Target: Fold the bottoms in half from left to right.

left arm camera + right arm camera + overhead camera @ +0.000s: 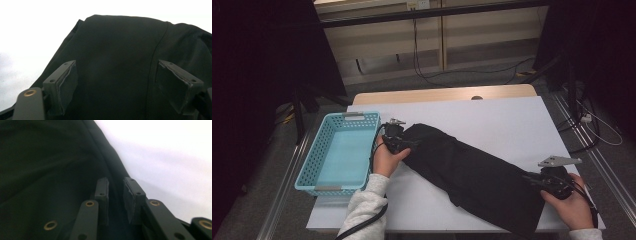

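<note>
Left gripper (117, 85): you are keeping it spread wide over the long folded black fabric garment (472, 170), gripping nothing.
Right gripper (116, 195): you are pinching the garment's edge, at the end far from the turquoise plastic basket (312, 165); seat it deeper.

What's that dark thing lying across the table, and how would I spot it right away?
Start at the white table. To the right of the blue basket at its left edge, a long black cloth lies slantwise, running toward the near right corner. It is the only dark, soft thing there, with a gripper at each end.
</note>
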